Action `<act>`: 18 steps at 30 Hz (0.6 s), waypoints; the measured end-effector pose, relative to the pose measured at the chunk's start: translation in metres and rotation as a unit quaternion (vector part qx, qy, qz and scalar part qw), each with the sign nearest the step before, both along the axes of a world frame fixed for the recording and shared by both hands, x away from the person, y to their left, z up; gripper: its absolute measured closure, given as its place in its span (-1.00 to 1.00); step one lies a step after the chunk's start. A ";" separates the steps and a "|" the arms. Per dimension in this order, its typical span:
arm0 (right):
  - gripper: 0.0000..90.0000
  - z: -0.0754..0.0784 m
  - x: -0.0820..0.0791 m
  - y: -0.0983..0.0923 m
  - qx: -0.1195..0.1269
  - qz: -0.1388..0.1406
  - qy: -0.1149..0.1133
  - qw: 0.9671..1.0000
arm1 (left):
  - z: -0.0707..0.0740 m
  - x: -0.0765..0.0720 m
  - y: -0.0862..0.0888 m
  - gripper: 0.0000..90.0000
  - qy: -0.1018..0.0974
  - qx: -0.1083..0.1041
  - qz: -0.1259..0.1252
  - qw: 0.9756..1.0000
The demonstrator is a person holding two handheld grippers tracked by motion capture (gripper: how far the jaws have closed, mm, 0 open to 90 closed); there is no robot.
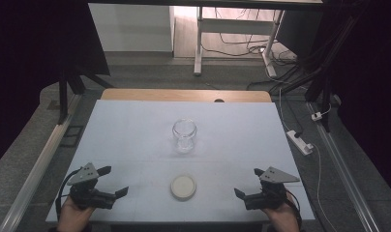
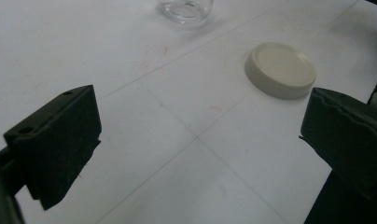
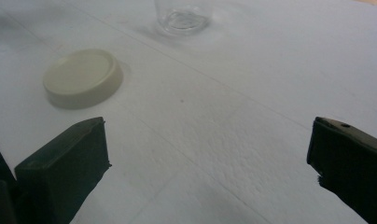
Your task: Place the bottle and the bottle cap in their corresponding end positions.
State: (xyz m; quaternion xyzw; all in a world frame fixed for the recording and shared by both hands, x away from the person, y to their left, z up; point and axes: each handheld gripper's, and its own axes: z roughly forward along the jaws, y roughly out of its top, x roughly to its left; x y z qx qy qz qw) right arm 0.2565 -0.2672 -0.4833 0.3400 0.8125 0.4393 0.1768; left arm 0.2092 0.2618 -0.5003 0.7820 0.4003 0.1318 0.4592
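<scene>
we judge the work as not yet begun: nothing is held, and the likely job of putting the lid (image 1: 183,187) on the glass jar (image 1: 184,135) is all still ahead of us. in the high view the jar stands upright just above the middle of the frame on the white counter (image 1: 126,135), its mouth open to the ceiling, so its long axis runs straight up from the surface. the cream lid lies flat in the lower middle of the frame, below the jar and well apart from it, its broad face up; being round, it has no heading to speak of, and its short axis is vertical too.

our left gripper (image 1: 110,181) sits at the lower left of the high view, jaws spread wide and empty, pointing toward the lid. our right gripper (image 1: 247,183) mirrors it at the lower right, jaws likewise apart and holding nothing. in the left gripper view the lid (image 2: 280,69) lies in the upper right, beyond the jaws; in the right gripper view it (image 3: 82,77) lies in the upper left, with the jar's base (image 3: 182,17) at the top edge.

what is left, as we judge it: grasp the lid, steady the jar, seat the lid.
</scene>
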 end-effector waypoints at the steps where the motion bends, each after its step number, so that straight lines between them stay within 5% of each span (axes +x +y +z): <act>1: -1.00 0.000 -0.001 -0.003 -0.001 -0.003 -0.001 1.000 | -0.001 -0.002 0.003 -1.00 0.001 -0.001 0.003 1.000; 11: -1.00 -0.006 -0.014 -0.029 -0.006 -0.039 0.007 0.999 | -0.011 -0.021 0.026 -1.00 0.016 0.002 0.040 0.999; 18: -1.00 -0.009 -0.020 -0.039 -0.012 -0.055 0.017 0.998 | -0.018 -0.028 0.031 -1.00 0.030 0.024 0.052 0.998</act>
